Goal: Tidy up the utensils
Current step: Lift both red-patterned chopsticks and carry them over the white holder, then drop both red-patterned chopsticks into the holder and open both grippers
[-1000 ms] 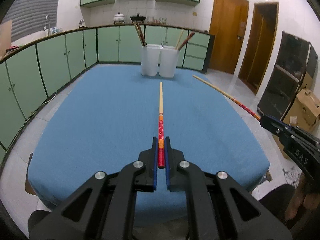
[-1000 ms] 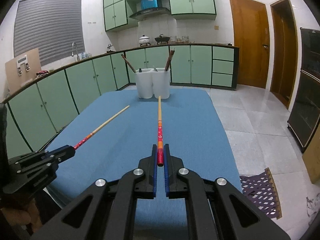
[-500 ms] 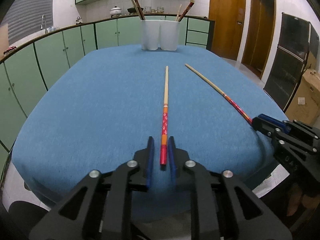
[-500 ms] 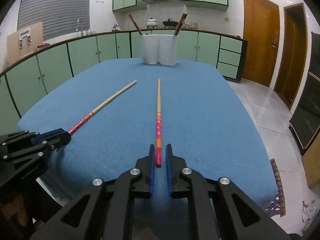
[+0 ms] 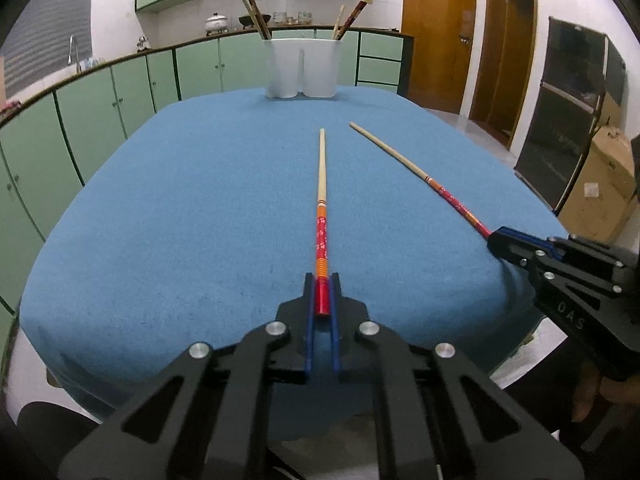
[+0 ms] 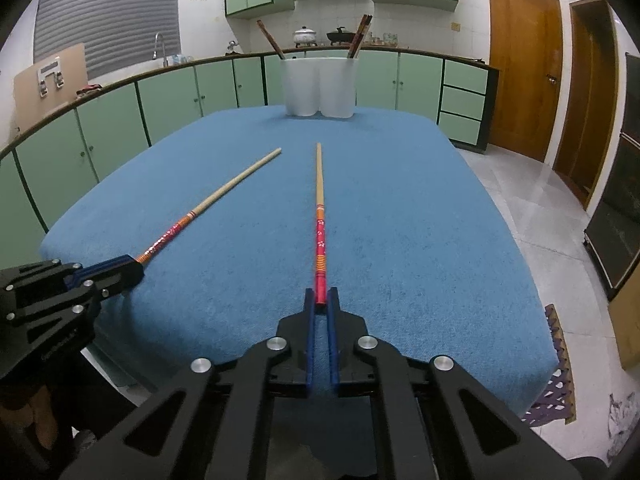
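Observation:
My left gripper is shut on the red end of a long chopstick that points across the blue table toward a white double utensil holder. My right gripper is shut on the red end of a matching chopstick, also pointing at the holder. Each gripper shows in the other's view: the right one with its chopstick, the left one with its chopstick. Both chopsticks lie low over the cloth. The holder has dark chopsticks standing in it.
The blue cloth-covered table has rounded edges close below both grippers. Green cabinets run behind and left. Wooden doors and tiled floor lie right. A cardboard box stands on the floor at the right.
Both grippers have come down and drawn back toward the near table edge with their chopsticks, which now sit low over the cloth. Both stay shut.

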